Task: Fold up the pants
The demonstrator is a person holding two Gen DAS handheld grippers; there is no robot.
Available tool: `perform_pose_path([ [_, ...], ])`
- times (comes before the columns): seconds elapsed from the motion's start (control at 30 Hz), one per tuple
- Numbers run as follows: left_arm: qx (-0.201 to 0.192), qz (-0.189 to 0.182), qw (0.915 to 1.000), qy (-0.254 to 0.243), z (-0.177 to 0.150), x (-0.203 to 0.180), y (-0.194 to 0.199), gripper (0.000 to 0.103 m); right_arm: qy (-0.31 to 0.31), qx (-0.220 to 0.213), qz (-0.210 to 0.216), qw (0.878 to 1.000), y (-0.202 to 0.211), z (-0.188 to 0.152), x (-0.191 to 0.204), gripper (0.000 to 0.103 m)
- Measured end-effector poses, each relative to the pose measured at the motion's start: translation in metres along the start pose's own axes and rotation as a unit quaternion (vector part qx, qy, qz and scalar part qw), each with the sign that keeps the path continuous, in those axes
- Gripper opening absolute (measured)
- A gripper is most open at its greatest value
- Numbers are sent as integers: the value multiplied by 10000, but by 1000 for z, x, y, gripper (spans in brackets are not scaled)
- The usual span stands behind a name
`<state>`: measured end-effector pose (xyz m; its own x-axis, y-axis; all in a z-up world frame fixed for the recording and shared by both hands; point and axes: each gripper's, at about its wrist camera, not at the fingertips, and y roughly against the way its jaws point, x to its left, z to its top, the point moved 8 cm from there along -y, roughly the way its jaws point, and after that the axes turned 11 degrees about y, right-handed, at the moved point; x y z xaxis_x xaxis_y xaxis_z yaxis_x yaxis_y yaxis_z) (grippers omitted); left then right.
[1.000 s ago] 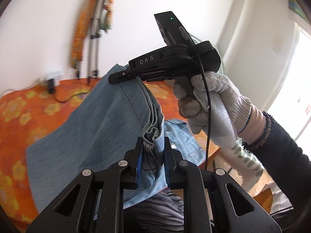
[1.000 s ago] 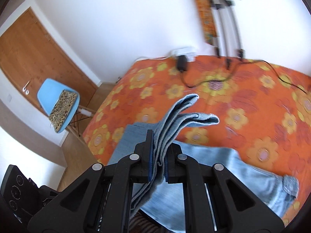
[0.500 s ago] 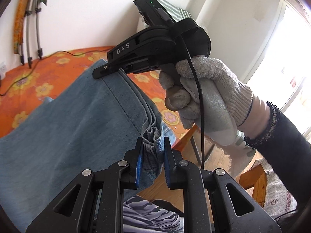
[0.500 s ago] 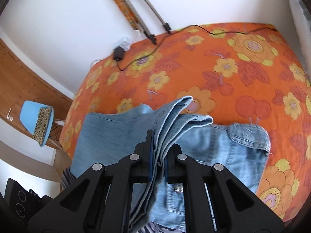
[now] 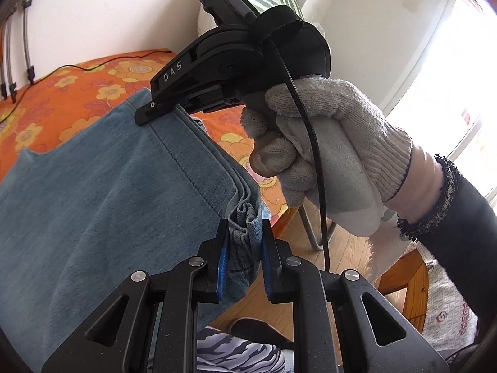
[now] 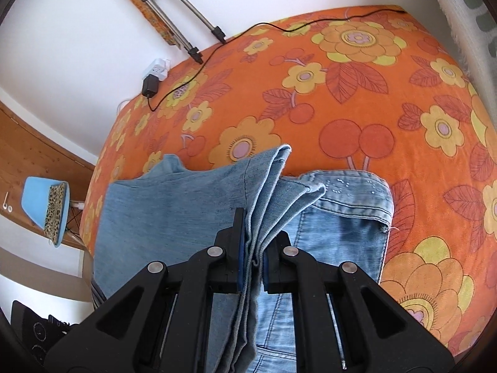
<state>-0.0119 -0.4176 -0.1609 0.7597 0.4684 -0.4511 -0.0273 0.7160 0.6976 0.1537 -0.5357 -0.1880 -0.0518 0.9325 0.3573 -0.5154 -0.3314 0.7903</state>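
The light blue jeans (image 5: 102, 199) hang lifted over the orange flowered bed (image 6: 357, 87). My left gripper (image 5: 243, 242) is shut on a bunched hem corner of the jeans. My right gripper (image 6: 253, 258) is shut on the stacked leg hems (image 6: 273, 174); it also shows in the left wrist view (image 5: 161, 108), held by a gloved hand (image 5: 326, 143) and clamped on the far hem corner. The waistband end of the jeans (image 6: 344, 192) lies flat on the bed below the hems.
A black charger and cable (image 6: 152, 87) lie at the bed's far edge by the wall. Tripod legs (image 6: 186, 31) lean on the wall. A blue chair (image 6: 46, 208) stands on the left. A wooden stool (image 5: 403, 267) stands on the wood floor beside the bed.
Both grippers have carried the leg hems across the bed toward the waistband end, still clamped. The waistband now lies directly under the right gripper.
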Motion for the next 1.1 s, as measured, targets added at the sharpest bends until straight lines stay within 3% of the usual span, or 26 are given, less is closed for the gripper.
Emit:
perform_pose_path([
  [0.4,177,-62,9998,-27,-13,-7,-17,18,-158,77,-200,9996,-13,-9,-15,8],
  [0.53,376,-54,9991,-171,-23,-11,-14,27,-43,67,-466,9989,-16,-10,-15,8],
  [0.63,415,68,9985,-360,-35,-12,-4,37,85,95,-780,9969,-15,-11,-15,15],
  [0.7,400,92,9986,-339,-39,-7,6,37,177,35,-1008,9947,-6,-10,-16,28],
  [0.87,166,269,9994,-140,-44,20,45,39,350,-200,-1464,9884,27,-7,-16,29],
  [1.0,-246,732,9967,258,-48,68,90,42,562,-473,-1303,9888,49,-4,7,33],
  [1.1,-522,1249,9880,740,-59,115,126,42,800,-530,-1072,9896,48,-4,36,33],
])
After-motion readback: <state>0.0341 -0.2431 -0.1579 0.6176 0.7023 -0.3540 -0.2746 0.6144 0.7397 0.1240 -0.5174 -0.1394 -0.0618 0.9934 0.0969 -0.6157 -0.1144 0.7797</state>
